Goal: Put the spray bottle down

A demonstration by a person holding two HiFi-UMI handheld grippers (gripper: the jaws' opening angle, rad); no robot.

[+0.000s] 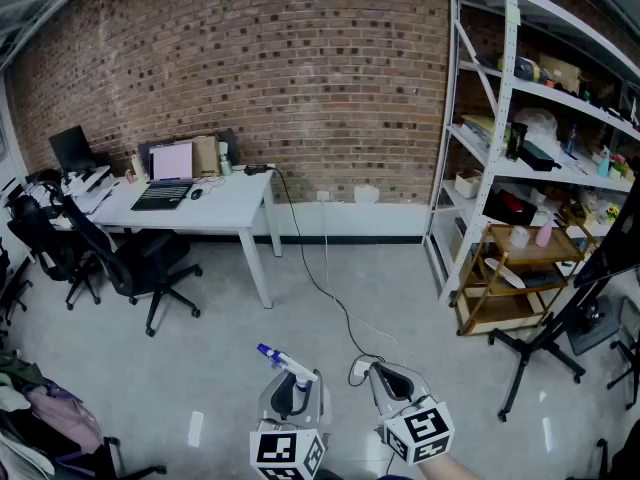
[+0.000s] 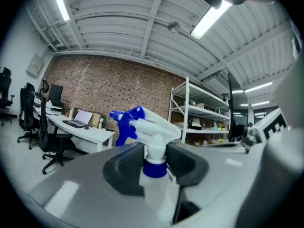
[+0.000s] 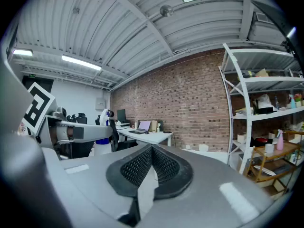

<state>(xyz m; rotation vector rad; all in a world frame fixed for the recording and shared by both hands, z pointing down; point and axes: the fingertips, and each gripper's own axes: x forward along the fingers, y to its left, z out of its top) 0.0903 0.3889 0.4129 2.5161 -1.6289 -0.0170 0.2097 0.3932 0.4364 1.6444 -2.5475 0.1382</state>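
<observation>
The spray bottle (image 2: 151, 127) has a white head, a blue trigger and nozzle, a blue collar and a clear body. It stands upright between the black ribbed pads (image 2: 126, 163) of my left gripper (image 2: 154, 152), which is shut on its neck just above the collar. In the head view the spray bottle (image 1: 283, 360) sticks up from the left gripper (image 1: 291, 396) at the bottom centre, high above the floor. My right gripper (image 1: 386, 378) is held beside it, to the right. Its pads (image 3: 137, 167) meet at the tip with nothing between them. The right gripper view shows the spray bottle (image 3: 102, 117) at the left.
A white desk (image 1: 225, 208) with a laptop (image 1: 165, 192) stands against the brick wall, with black office chairs (image 1: 140, 258) in front. Metal shelving (image 1: 500, 118) and a wooden cart (image 1: 520, 273) fill the right side, beside a black stand (image 1: 540, 348). A cable (image 1: 330, 293) runs across the grey floor.
</observation>
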